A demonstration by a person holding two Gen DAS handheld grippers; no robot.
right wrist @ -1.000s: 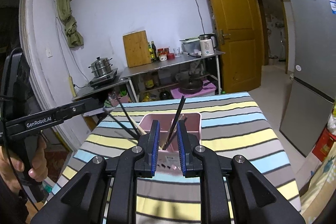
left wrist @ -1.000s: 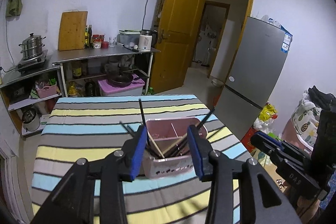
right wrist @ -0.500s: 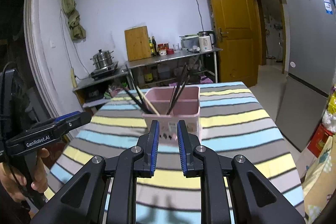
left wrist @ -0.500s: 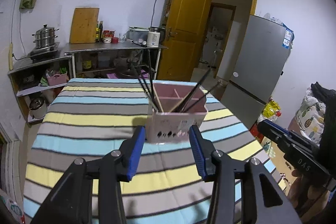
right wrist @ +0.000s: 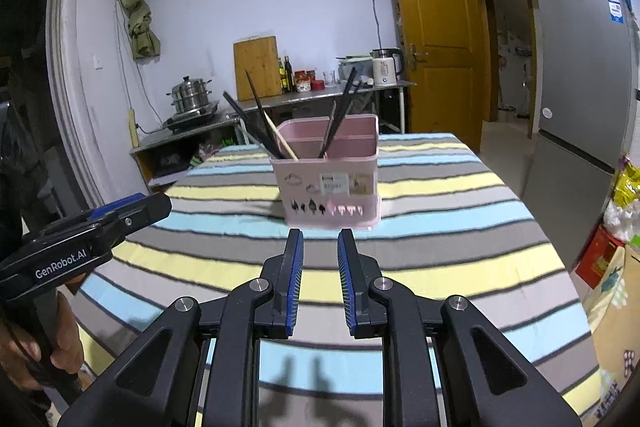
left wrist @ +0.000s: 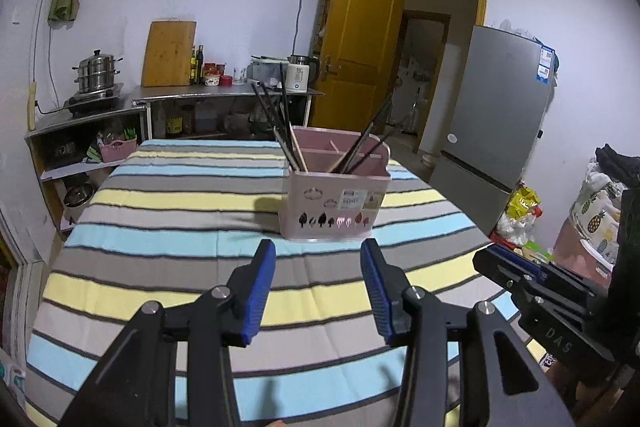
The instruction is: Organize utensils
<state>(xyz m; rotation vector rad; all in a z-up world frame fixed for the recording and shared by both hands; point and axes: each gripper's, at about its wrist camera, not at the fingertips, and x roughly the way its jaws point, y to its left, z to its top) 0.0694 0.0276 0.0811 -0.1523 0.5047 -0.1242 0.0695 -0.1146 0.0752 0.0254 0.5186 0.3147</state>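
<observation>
A pink utensil holder [left wrist: 335, 191] stands on the striped table [left wrist: 168, 211], also in the right wrist view [right wrist: 329, 179]. Several dark chopsticks [left wrist: 276, 123] and a light wooden one [right wrist: 282, 141] stick out of its compartments. My left gripper [left wrist: 318, 251] is open and empty, pulled back from the holder, above the cloth. My right gripper [right wrist: 319, 239] is open with a narrow gap, empty, just short of the holder's front. The left gripper also shows in the right wrist view [right wrist: 132, 209], and the right gripper in the left wrist view [left wrist: 504, 267].
Behind the table a steel counter [left wrist: 224, 95] carries a steamer pot [left wrist: 96, 71], cutting board [left wrist: 170, 53], bottles and a kettle [left wrist: 298, 77]. A grey fridge [left wrist: 500, 123] stands right, beside an open yellow door [left wrist: 356, 39]. Bags [left wrist: 520, 211] lie on the floor at the right.
Both grippers have drawn back and lowered from above the holder. The holder now stands farther away, seen from the side. The left jaws stay wide, the right jaws narrow.
</observation>
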